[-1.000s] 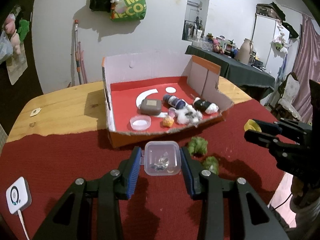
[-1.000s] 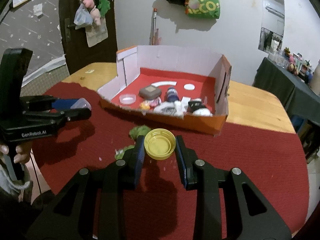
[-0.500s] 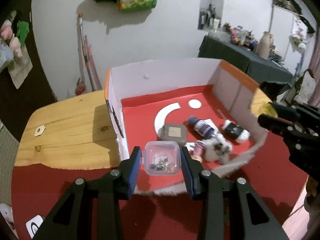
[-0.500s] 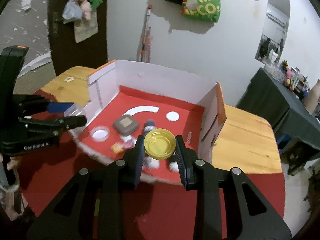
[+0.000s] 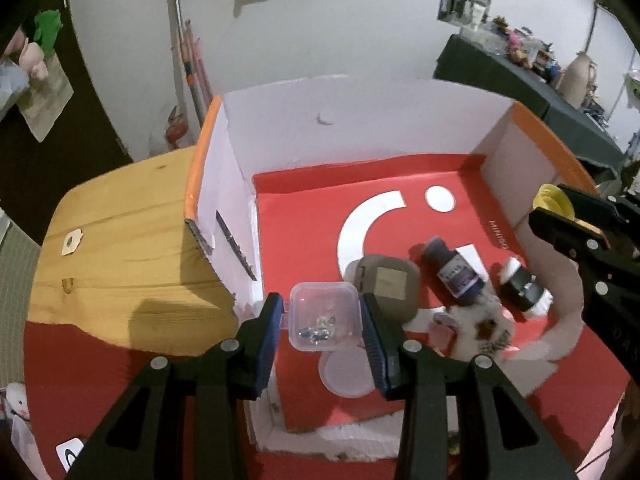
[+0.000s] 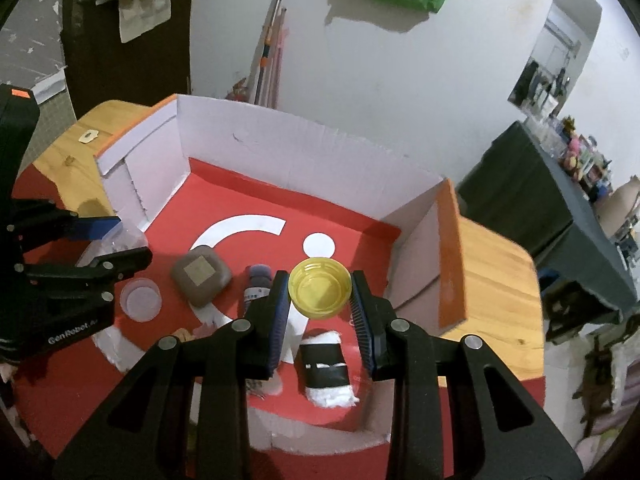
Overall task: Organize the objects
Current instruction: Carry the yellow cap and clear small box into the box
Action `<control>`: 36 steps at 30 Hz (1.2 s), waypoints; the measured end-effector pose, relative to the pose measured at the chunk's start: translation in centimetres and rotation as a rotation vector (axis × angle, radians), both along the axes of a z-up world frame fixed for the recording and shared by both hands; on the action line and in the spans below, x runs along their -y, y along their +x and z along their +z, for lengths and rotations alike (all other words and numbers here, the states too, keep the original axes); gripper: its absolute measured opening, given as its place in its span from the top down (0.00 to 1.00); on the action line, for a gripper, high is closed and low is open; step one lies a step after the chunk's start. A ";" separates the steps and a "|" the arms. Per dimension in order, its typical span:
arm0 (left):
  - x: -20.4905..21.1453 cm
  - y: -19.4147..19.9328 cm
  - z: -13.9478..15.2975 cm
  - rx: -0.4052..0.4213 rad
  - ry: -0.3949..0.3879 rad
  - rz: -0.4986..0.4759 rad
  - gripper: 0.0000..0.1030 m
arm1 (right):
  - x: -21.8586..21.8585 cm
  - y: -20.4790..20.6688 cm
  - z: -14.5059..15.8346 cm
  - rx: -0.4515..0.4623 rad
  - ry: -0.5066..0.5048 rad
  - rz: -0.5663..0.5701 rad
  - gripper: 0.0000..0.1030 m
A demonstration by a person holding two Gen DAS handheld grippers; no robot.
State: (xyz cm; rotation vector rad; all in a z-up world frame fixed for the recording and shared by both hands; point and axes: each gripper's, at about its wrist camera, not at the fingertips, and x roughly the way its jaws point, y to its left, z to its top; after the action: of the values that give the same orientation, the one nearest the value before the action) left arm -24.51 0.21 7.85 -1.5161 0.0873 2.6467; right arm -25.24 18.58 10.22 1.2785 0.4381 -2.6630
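Note:
My left gripper [image 5: 322, 322] is shut on a small clear plastic box [image 5: 323, 316] with tiny metal bits inside, held over the front left part of the open cardboard box [image 5: 224, 168]. My right gripper [image 6: 320, 300] is shut on a yellow bottle cap [image 6: 320, 289], hollow side up, above the box's red floor [image 6: 256, 204] on its right side. Each gripper shows in the other view: the right gripper [image 5: 560, 216] at the far right, the left gripper [image 6: 116, 240] at the left edge.
Inside the box lie a grey-brown pouch [image 5: 386, 284], a dark purple bottle [image 5: 454, 272], a black-and-white roll [image 6: 326, 372], a white fluffy thing [image 5: 480, 328] and a round clear lid [image 5: 346, 374]. The box stands on a wooden table [image 5: 120, 248] with a red cloth [image 6: 492, 420].
Both grippers have moved forward from over the red cloth to above the box's floor, each still shut on its object. The green clumps on the cloth are out of view.

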 end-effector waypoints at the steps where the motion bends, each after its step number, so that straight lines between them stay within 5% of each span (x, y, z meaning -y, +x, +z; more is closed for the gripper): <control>1: -0.1 -0.2 -0.2 0.006 -0.010 0.004 0.60 | 0.1 -0.4 -0.3 0.000 0.016 -0.008 0.72; 14: -0.4 -2.5 -2.2 0.067 -0.060 0.039 0.60 | -0.6 -4.6 -4.3 0.146 0.032 -0.069 0.72; 36: -1.0 -3.2 -3.3 0.121 -0.085 0.052 0.60 | -1.5 -4.9 -7.6 0.270 0.048 -0.103 0.72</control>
State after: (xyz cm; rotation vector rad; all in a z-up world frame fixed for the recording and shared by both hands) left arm -27.74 1.18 4.55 -1.7232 0.1557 2.6145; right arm -30.18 20.12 2.61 1.6886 0.4086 -2.5197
